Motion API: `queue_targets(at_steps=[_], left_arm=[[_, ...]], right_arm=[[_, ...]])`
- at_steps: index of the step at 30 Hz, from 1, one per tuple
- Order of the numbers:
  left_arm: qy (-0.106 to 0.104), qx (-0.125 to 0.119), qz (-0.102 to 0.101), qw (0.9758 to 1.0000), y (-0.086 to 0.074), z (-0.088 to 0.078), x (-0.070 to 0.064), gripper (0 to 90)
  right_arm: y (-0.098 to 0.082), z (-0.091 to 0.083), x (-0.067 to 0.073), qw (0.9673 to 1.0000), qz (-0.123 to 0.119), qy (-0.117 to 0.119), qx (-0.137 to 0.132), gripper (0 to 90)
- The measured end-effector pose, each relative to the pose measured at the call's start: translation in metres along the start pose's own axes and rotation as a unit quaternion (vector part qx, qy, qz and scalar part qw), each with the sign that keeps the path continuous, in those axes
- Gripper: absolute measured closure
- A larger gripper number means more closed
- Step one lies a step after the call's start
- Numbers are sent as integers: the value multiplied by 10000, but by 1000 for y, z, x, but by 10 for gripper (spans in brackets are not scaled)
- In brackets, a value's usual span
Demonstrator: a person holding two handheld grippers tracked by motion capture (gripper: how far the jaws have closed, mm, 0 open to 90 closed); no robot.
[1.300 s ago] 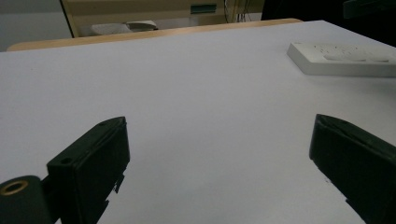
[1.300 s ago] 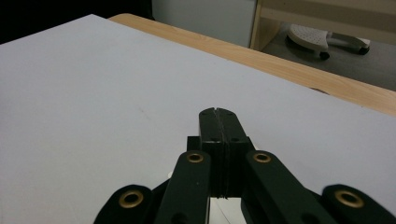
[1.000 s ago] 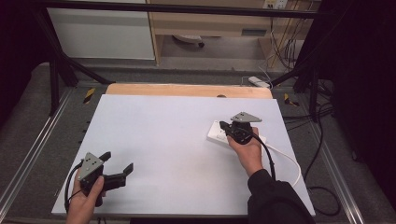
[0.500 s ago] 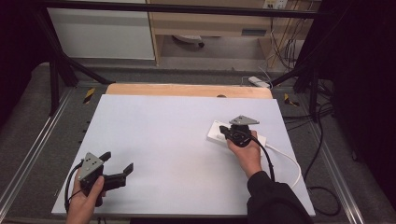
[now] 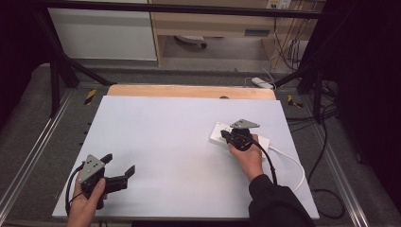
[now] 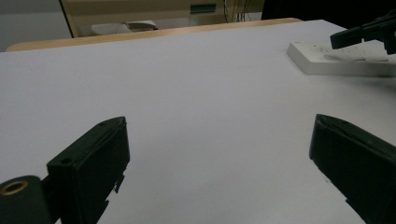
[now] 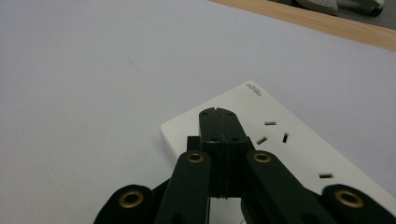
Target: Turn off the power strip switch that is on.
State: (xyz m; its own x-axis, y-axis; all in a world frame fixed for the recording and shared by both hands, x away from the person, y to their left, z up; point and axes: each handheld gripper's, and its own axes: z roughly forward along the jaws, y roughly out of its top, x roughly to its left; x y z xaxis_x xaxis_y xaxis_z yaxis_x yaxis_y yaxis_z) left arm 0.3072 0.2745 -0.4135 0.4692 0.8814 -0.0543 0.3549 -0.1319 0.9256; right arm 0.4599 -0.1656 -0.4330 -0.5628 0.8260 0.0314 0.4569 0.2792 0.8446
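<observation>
A white power strip (image 5: 217, 133) lies flat on the right half of the white table (image 5: 165, 127). My right gripper (image 5: 225, 136) is shut with nothing between its jaws, and its tips sit low over the strip's left end. In the right gripper view the joined jaws (image 7: 218, 112) point across the power strip (image 7: 285, 123), next to its socket slots. My left gripper (image 5: 119, 163) is held open near the table's front left, over bare surface. The left gripper view has its wide-apart jaws (image 6: 219, 123) low over the table, with the power strip (image 6: 327, 60) and the right gripper (image 6: 359, 35) far off at the right.
The strip's white cable (image 5: 294, 165) curves off toward the table's right edge. A wooden band (image 5: 189, 91) runs along the table's far side. Black cables (image 5: 326, 198) lie on the floor at the right, and metal frame rails flank the table.
My right gripper has shifted slightly toward the person over the power strip, still shut. The left gripper has stayed where it was.
</observation>
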Motion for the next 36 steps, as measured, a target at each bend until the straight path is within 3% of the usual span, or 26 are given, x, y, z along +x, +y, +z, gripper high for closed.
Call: queue_targets(at_steps=[36], left_arm=[[-6, 14, -2, 10000, 0, 0, 0, 51]], right_arm=[[-5, 10, 3, 10000, 12, 40, 87, 900]])
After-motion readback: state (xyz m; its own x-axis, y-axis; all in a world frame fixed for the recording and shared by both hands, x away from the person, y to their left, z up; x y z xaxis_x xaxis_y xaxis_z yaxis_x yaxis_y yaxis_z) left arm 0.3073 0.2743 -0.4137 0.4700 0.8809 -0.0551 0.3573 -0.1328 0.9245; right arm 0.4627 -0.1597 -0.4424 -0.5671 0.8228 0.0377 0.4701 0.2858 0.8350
